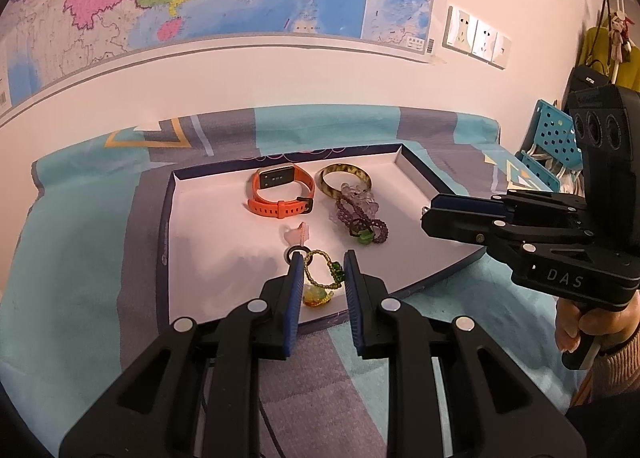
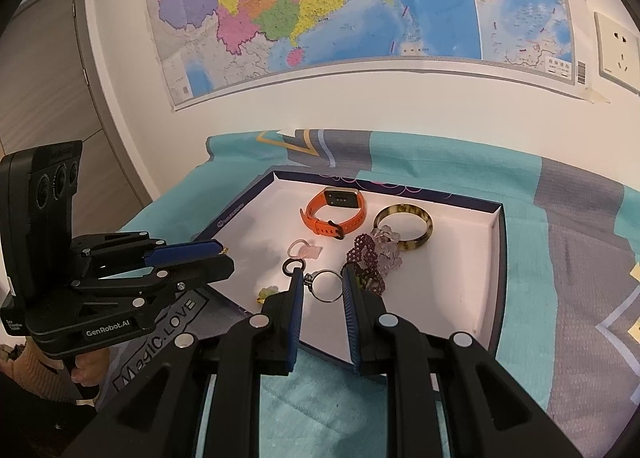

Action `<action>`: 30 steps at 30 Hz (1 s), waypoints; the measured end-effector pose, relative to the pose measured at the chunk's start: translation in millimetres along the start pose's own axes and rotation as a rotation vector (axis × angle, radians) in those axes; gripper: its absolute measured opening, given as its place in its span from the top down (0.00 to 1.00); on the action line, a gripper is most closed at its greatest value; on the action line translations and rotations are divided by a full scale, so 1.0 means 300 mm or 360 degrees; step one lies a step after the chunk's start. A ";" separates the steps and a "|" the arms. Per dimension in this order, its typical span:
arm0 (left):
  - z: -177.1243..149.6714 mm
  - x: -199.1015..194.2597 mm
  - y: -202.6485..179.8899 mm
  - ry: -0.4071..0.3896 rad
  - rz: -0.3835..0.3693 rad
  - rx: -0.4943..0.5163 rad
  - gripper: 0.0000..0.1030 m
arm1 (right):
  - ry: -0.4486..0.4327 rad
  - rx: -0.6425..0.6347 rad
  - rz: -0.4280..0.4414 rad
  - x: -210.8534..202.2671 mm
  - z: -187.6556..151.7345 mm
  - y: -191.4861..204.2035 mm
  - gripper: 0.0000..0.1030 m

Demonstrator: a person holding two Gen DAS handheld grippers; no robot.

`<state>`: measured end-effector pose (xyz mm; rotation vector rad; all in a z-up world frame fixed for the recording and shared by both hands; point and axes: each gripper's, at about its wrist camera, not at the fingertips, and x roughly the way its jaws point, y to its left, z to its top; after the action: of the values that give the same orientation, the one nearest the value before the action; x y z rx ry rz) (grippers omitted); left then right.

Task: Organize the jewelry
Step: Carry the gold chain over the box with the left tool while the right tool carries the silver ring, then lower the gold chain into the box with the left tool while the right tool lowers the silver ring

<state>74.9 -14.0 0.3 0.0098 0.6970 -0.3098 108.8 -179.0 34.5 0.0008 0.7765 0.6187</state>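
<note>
Where the left gripper (image 1: 321, 258) fills the foreground of its own view, part of the yellow-green beaded pendant cord (image 1: 320, 278) is hidden behind the blue finger pads, which are held spread to either side of it without touching it. The cord lies at the near edge of the shallow white-lined tray with a navy rim (image 1: 166, 225), which rests on a teal and grey patterned cloth (image 1: 80, 217). In the right wrist view only a small yellow-green scrap of that cord (image 2: 267, 293) is seen, the rest being covered by the near finger.

The right gripper (image 2: 321, 278) is likewise held with fingers spread, framing a silver metal ring (image 2: 326, 286) that cannot be made out in the left wrist view. From the side, in the left wrist view, the right gripper's (image 1: 430, 213) opening cannot be judged.

Toward the tray's far wall an orange-strapped wristwatch (image 1: 280, 191) and a brown mottled bangle (image 1: 346, 179) are seen in both views. Just nearer than the bangle, a dark purple beaded bracelet (image 1: 362, 223) lies tangled with clear crystal beads (image 1: 358, 195); where one ends and the other begins is hard to tell. A pale pink charm on a black ring (image 1: 297, 238) sits near the tray's middle.

A coloured wall map (image 2: 340, 9) is cut off by the frame.
</note>
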 end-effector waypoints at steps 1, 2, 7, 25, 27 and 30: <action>0.002 0.001 -0.001 -0.0001 0.0001 0.0002 0.80 | 0.0001 0.0000 0.0001 0.002 0.001 0.000 0.83; 0.003 0.003 -0.001 -0.0001 0.0002 0.0002 0.80 | 0.0001 -0.0003 -0.0002 0.003 0.002 0.000 0.83; 0.005 0.005 -0.002 0.0000 0.0005 0.0001 0.80 | 0.0003 0.0002 -0.0002 0.008 0.004 -0.005 0.83; 0.022 0.037 0.003 0.0006 0.0024 0.0000 0.80 | 0.0012 0.0000 -0.0013 0.026 0.020 -0.007 0.83; 0.024 0.039 0.004 0.0006 0.0027 -0.0001 0.80 | 0.0014 0.0002 -0.0015 0.030 0.021 -0.008 0.83; 0.027 0.045 0.006 0.0011 0.0033 0.0001 0.80 | 0.0016 0.0004 -0.0018 0.034 0.024 -0.012 0.83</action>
<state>90.3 -16.8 -2.3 0.0184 0.7033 -0.2904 121.0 -175.2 32.2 -0.0041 0.7863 0.6074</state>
